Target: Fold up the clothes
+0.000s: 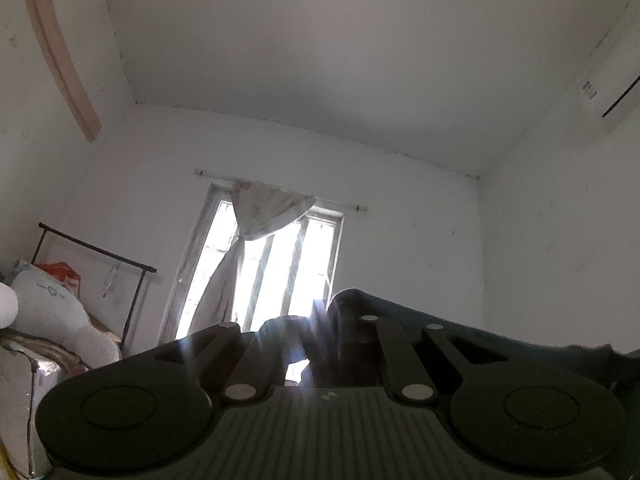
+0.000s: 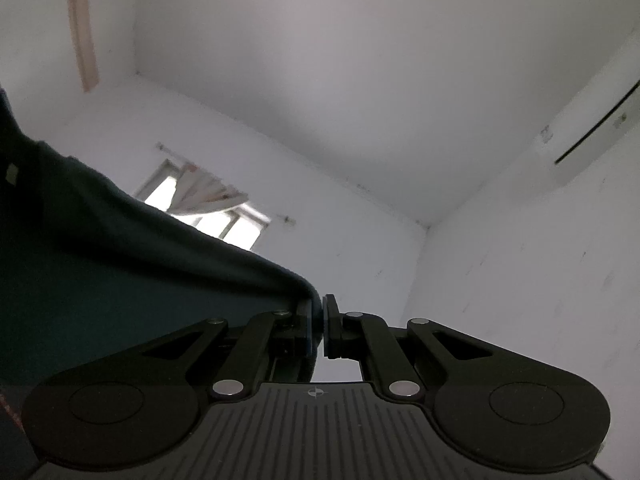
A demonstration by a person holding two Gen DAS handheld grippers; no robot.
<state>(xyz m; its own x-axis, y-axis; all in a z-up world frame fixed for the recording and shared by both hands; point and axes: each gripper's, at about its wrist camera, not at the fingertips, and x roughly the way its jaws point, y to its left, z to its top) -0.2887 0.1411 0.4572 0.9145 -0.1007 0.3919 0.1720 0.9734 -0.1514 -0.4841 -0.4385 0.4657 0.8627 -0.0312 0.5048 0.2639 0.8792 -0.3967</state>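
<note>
Both grippers are tipped up toward the ceiling, holding a dark blue-green garment between them. In the left wrist view my left gripper [image 1: 320, 332] is shut on a bunched edge of the dark garment [image 1: 500, 340], which runs off to the right. Window glare blurs its fingertips. In the right wrist view my right gripper [image 2: 318, 324] is shut on another edge of the garment [image 2: 120, 264], and the cloth stretches away to the left and fills the lower left of the picture. The rest of the garment is hidden below both cameras.
A bright barred window with a tied curtain [image 1: 264, 256] is straight ahead. A black clothes rack [image 1: 100, 256], a white plush toy [image 1: 52, 316] and a red bag stand at the left. An air conditioner [image 1: 608, 84] hangs high on the right wall.
</note>
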